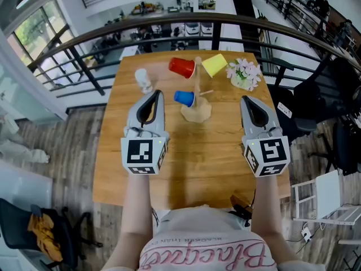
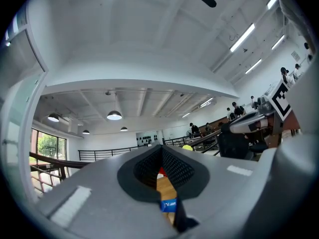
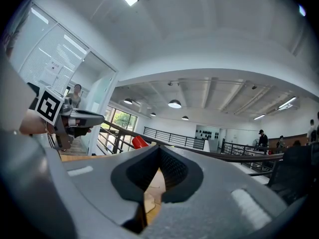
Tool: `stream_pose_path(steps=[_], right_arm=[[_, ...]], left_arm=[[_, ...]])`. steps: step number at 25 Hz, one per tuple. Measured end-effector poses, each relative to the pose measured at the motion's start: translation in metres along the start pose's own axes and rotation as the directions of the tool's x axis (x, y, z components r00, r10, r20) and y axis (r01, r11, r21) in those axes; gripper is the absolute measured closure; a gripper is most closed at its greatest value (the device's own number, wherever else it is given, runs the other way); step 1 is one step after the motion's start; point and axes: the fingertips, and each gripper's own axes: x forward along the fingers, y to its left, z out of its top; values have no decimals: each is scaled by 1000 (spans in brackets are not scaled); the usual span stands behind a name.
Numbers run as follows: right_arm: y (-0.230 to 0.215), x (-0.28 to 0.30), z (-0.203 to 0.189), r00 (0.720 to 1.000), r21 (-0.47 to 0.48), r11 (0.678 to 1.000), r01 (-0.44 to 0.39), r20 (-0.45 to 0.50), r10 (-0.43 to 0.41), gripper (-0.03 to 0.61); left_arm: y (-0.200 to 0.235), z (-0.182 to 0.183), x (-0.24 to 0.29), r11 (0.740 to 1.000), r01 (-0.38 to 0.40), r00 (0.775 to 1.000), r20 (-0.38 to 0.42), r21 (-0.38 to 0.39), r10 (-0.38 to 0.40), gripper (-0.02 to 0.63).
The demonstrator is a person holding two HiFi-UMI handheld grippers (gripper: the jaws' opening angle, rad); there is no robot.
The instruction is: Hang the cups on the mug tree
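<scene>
A wooden mug tree stands mid-table on a round base. Three cups sit at its pegs: a red cup upper left, a yellow cup upper right, and a blue cup lower left. A bare peg sticks out to the right. My left gripper hovers left of the tree, shut and empty. On the tree's right my right gripper is shut and empty too. The left gripper view shows its jaws closed, with slivers of red and blue through the slit. In the right gripper view the red cup peeks over that gripper's shut jaws.
A small white figurine stands at the table's back left. A pot of pink flowers sits at the back right. A dark railing curves behind the table. Chairs stand to the right.
</scene>
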Motion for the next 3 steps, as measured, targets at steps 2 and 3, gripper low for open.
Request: stream_pose_path(steps=[2,3], right_arm=[[0,-1,1,1000,-1,1000,0,3,0,578],[0,-1,1,1000,-2,1000,1,5,-1,578]], left_arm=[[0,-1,0,1000,-2,1000,-1,0,2,600],[0,-1,-1,1000,-3,1000,-2,0,3,600]])
